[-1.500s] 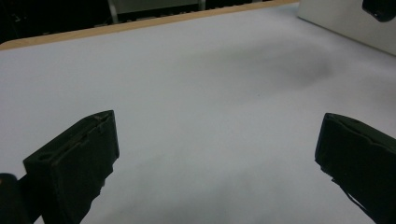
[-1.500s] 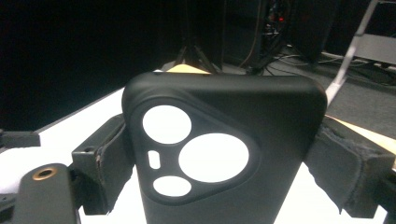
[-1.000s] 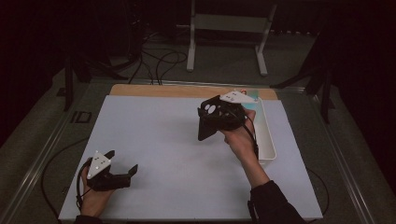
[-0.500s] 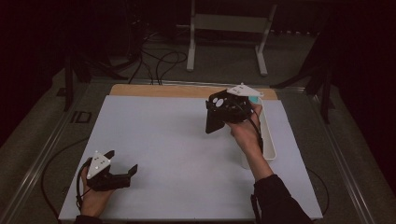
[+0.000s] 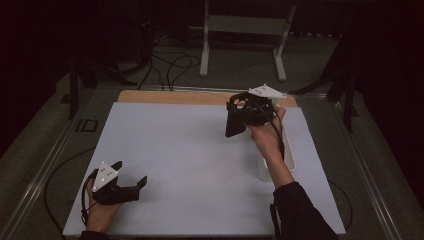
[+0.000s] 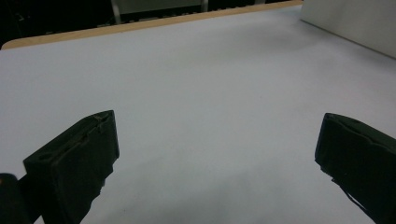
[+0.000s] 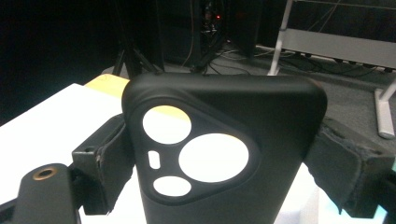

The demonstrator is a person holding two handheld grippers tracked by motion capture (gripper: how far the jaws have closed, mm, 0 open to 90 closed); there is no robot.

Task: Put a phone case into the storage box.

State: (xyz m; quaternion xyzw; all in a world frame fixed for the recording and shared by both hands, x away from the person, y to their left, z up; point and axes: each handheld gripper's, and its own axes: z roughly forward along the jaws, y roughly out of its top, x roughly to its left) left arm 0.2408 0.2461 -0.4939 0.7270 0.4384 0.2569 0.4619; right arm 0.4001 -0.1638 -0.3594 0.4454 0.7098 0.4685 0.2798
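A black phone case with round camera cut-outs is clamped between the jaws of my right gripper. In the high view that right gripper hovers above the far right of the white table, with the case hanging down from it. My left gripper rests near the front left corner of the table, its jaws spread wide. In the left gripper view the gap of the left gripper holds nothing but bare table surface.
A long white tray lies along the table's right side, under the right forearm; its wall shows in the left gripper view. A wooden strip edges the far side. A metal stand and cables lie on the floor beyond.
The right gripper has carried the phone case up and to the right, toward the far right corner. The left gripper has stayed put.
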